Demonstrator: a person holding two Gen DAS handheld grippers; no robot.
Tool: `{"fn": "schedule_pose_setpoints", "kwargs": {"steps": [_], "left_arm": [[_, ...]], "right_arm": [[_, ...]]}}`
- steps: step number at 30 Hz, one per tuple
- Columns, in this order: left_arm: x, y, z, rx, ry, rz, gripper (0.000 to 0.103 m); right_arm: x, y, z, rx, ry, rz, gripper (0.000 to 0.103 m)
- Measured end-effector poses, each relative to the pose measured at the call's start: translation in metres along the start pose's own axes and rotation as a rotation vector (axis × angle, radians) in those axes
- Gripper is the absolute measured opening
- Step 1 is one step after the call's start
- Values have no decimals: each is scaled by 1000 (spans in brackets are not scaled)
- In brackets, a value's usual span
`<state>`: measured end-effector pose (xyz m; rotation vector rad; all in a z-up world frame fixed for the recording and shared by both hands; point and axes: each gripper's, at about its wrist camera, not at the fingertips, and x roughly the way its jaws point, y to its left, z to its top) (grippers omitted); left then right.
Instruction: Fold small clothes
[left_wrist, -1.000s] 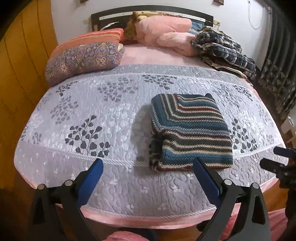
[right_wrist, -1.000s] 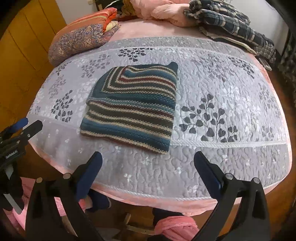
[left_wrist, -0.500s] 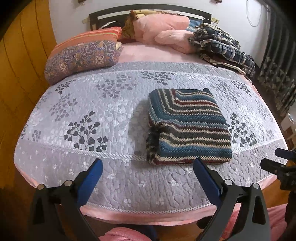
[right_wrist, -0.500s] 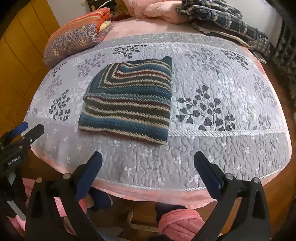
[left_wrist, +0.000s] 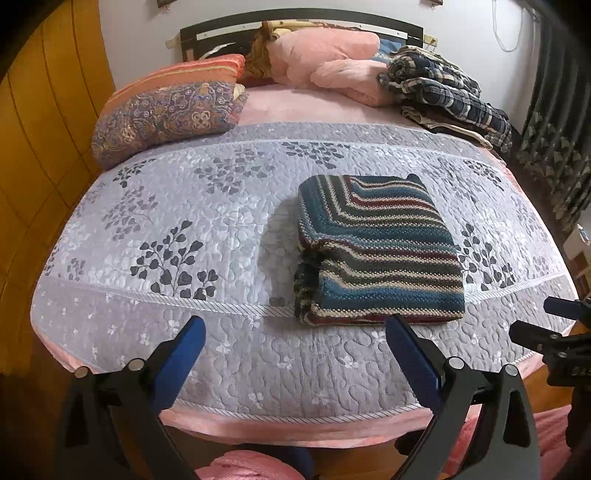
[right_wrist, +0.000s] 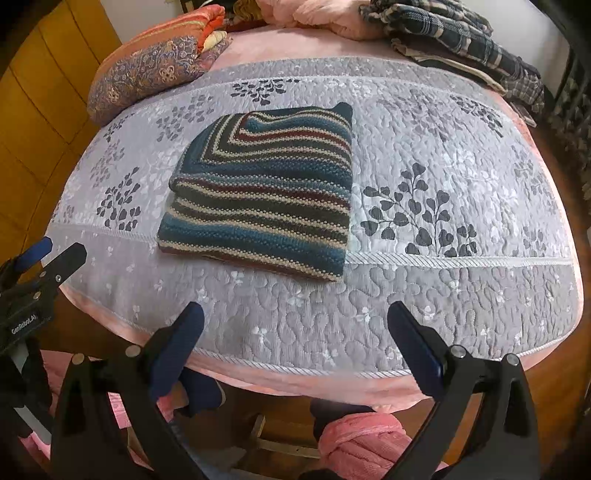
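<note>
A striped knit garment (left_wrist: 376, 247) in blue, cream and maroon lies folded into a thick rectangle near the foot of the bed (left_wrist: 221, 354). In the right wrist view the same garment (right_wrist: 266, 192) sits left of centre. My left gripper (left_wrist: 295, 332) hangs open over the bed's near edge, apart from the garment, nothing between its blue pads. My right gripper (right_wrist: 295, 317) is open too, held back from the bed's edge and empty. Each gripper shows at the side of the other's view: the right gripper (left_wrist: 554, 332), the left gripper (right_wrist: 40, 266).
A patterned pillow (left_wrist: 166, 110) lies at the head on the left. A pink duvet (left_wrist: 332, 62) and plaid clothes (left_wrist: 450, 92) are piled at the head on the right. Yellow wooden panels (left_wrist: 37, 147) stand on the left, dark curtains (left_wrist: 554, 147) on the right. Pink-slippered feet (right_wrist: 362, 435) stand below.
Both grippers have drawn back and up from the bed, so the folded garment looks slightly farther away. The garment has not moved and both grippers stay open.
</note>
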<state>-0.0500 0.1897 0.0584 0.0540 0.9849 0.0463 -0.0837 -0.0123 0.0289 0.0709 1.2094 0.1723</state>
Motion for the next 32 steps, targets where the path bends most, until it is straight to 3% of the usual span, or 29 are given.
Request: {"fn": "schedule_pose_setpoints", "kwargs": {"steps": [32], "left_arm": [[6, 1, 0, 7, 13, 17, 98]], "right_arm": [[11, -7, 2, 32, 18, -29, 100]]}}
